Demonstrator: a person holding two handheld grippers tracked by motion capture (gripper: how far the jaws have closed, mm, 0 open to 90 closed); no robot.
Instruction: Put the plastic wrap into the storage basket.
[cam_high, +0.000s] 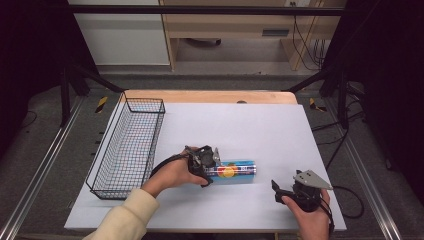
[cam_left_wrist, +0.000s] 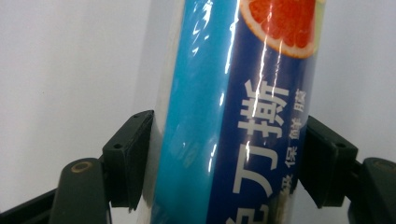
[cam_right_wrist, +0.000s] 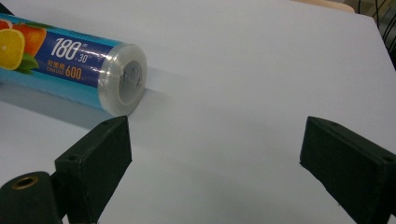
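While the blue cling-film roll (cam_high: 234, 170) lies on its side at centre frame on the white table (cam_high: 260, 130), I log my left gripper (cam_high: 214, 169) clamped around its left end. Right gripper (cam_high: 276, 190), lower right: jaws wide, empty. Wire basket (cam_high: 127, 150): left edge.

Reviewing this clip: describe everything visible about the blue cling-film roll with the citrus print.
The blue cylindrical cling-film roll lies on its side on the white table sheet, right of the black wire basket. Its glossy wrapper shows orange slices, white Chinese characters and "180". Its right end is clear plastic. The left gripper is shut on its left end, one jaw on each side.
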